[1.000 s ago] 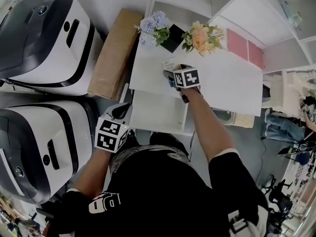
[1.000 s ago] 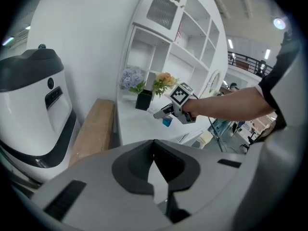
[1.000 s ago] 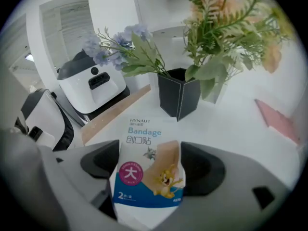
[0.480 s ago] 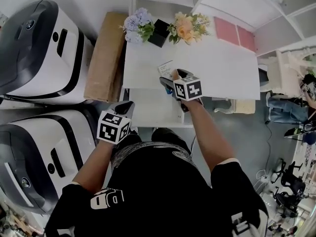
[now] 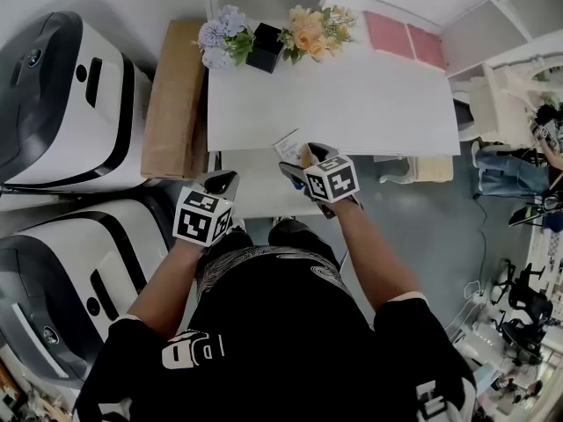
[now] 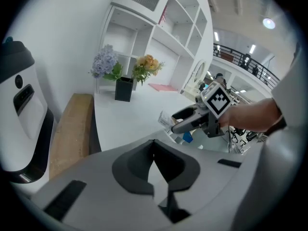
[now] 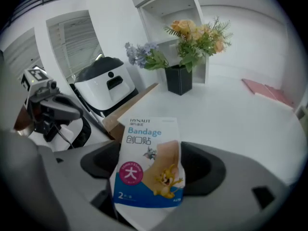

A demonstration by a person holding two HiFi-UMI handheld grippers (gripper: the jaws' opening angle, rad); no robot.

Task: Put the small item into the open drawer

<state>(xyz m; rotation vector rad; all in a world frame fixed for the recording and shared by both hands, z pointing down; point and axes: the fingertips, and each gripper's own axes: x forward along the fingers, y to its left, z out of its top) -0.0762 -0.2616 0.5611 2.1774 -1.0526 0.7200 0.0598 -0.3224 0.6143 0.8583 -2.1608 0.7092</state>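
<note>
Over the front edge of the bench (image 5: 352,104), by the right side of the open drawer (image 5: 255,196): right tongs (image 5: 297,158), clenched on a bandage pack (image 7: 149,162). Gripped by its lower end, standing up, top sticking out free, printed side facing the right gripper view. Probably pinched low like that to slip out cleanly and drop flat once let go. Not in the drawer yet; up in the air, close to it. Next, most likely, a short move left over the drawer before letting go.

Beside the drawer's left front corner: left tongs (image 5: 220,183), pressed together, nothing between. Maybe waiting there to push the drawer shut later, only a guess.

Under the bench front: the drawer, pulled out toward the person, white inside. Nothing to be seen in it from the head view.

At the back of the bench: a black vase (image 5: 264,48) holding purple and orange flowers (image 5: 312,32), well apart from the tongs and out of the way. Near the back right corner: pink sheets (image 5: 405,38), lying flat.
</note>
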